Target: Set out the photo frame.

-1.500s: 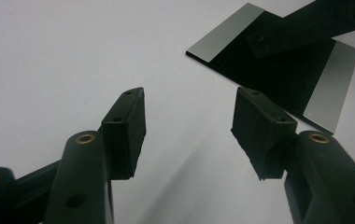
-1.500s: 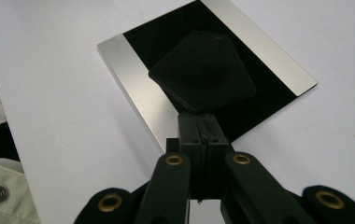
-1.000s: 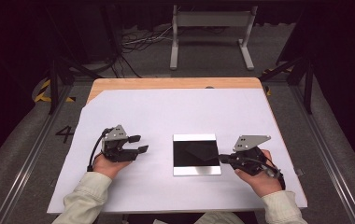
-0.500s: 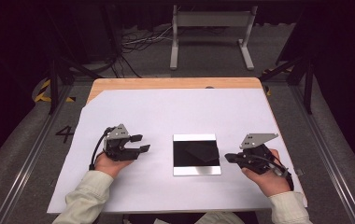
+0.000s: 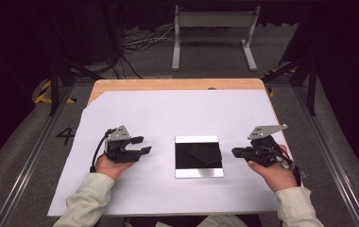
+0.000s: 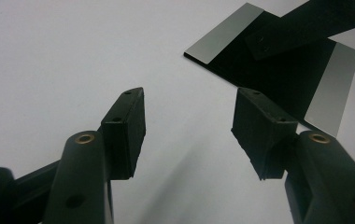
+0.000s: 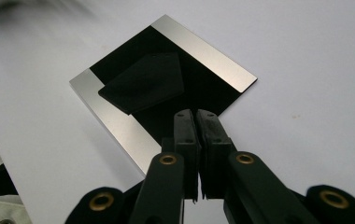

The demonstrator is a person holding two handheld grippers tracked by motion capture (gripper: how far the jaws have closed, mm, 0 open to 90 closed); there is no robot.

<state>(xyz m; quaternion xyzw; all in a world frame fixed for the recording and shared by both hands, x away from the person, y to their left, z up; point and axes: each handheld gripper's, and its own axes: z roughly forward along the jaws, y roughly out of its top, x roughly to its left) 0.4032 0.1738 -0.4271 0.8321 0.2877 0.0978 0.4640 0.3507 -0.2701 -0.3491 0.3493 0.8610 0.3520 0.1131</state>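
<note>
Square mirror plate (image 5: 199, 156) lies flat on the white surface (image 5: 177, 113), between the two grippers — silver strips along two edges, dark reflective middle. Left gripper (image 5: 142, 145) sits just left of it, jaws wide apart, nothing between them. Right gripper (image 5: 235, 152) is just off the plate's right edge — jaws nearly together, having just cracked open a hair, nothing held. Neither touches the plate.
</note>
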